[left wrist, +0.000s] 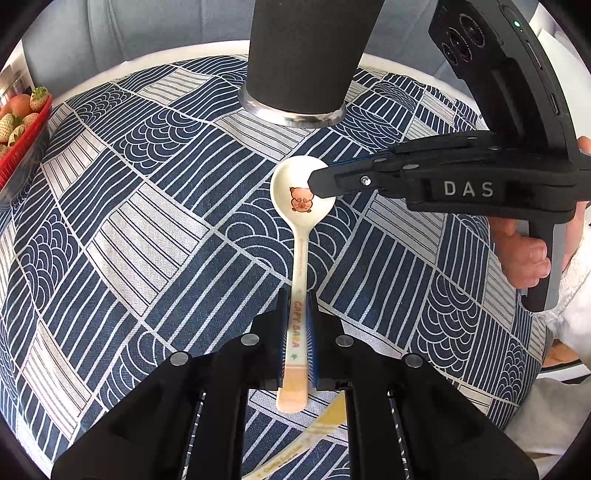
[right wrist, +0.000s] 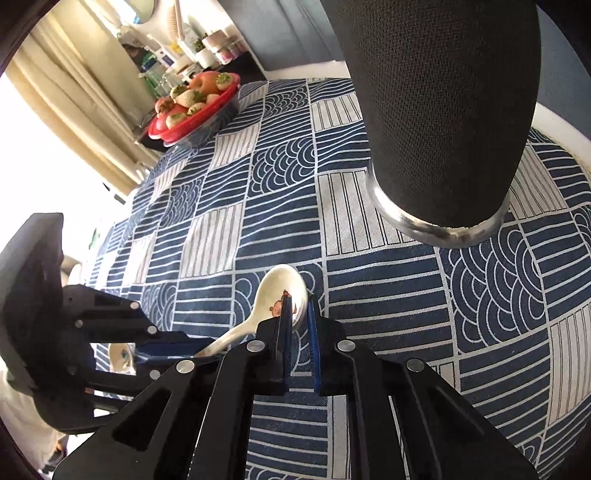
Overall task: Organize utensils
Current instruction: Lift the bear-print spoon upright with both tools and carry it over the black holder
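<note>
Your left claw [left wrist: 295,332] grips the spoon [left wrist: 301,221] handle, your right claw [right wrist: 299,314] pinches its bowl rim, long axis pointing toward the black holder [left wrist: 299,74].

I am looking at a counter [right wrist: 561,122] with a white rim, wearing a blue-and-white patterned cloth [right wrist: 280,206]. Daylight is pouring in past cream curtains [right wrist: 62,74] on the left. A grey wall [right wrist: 291,33] is standing behind, and bottles and jars [right wrist: 192,48] are crowding a far shelf.

Left gripper [left wrist: 295,339] clamped; right gripper [right wrist: 299,314] closed (angled downward).
</note>
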`<state>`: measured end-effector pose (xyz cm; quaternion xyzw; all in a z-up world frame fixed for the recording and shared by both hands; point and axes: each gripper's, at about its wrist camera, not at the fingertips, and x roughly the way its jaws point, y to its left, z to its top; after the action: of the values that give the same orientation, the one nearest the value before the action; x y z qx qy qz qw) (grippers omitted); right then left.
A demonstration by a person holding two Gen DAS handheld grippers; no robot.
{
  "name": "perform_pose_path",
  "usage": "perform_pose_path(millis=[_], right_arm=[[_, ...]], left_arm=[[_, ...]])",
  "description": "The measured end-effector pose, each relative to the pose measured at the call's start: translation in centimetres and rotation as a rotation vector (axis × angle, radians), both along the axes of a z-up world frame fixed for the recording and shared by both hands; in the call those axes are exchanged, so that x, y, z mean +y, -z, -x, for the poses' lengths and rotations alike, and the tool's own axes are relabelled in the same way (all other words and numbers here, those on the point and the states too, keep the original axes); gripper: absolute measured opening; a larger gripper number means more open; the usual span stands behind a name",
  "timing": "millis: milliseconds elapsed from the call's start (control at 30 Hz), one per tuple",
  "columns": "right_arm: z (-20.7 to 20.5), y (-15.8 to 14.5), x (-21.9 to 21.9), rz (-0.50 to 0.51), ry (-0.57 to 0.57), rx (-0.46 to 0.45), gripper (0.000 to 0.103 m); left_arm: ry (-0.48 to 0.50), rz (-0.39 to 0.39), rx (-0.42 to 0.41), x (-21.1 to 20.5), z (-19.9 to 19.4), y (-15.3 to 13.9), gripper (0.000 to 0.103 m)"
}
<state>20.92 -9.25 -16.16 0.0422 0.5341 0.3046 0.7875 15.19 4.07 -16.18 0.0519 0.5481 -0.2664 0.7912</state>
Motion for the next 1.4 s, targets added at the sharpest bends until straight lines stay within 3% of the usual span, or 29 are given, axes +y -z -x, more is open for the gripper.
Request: perform_pose_path(millis=[267, 633, 1400], right_arm=[[0.6, -4.8, 0.1, -0.018, -0.025, -0.125, 0.004], [1.1, -12.4, 0.0, 0.014, -0.04, -0.338, 0.004], [0.4, -22.3, -4.9, 0.017, 0.046, -0.585, 0.004]], left_arm=[[0.01, 0.006, -0.035, -0.3, -0.6, -2.1, 0.01], [0.008, 0.038, -0.157, -0.6, -2.4, -7.9, 0.01], [0.092, 0.067, -0.321, -3.7, -6.3, -17.6, 0.011]])
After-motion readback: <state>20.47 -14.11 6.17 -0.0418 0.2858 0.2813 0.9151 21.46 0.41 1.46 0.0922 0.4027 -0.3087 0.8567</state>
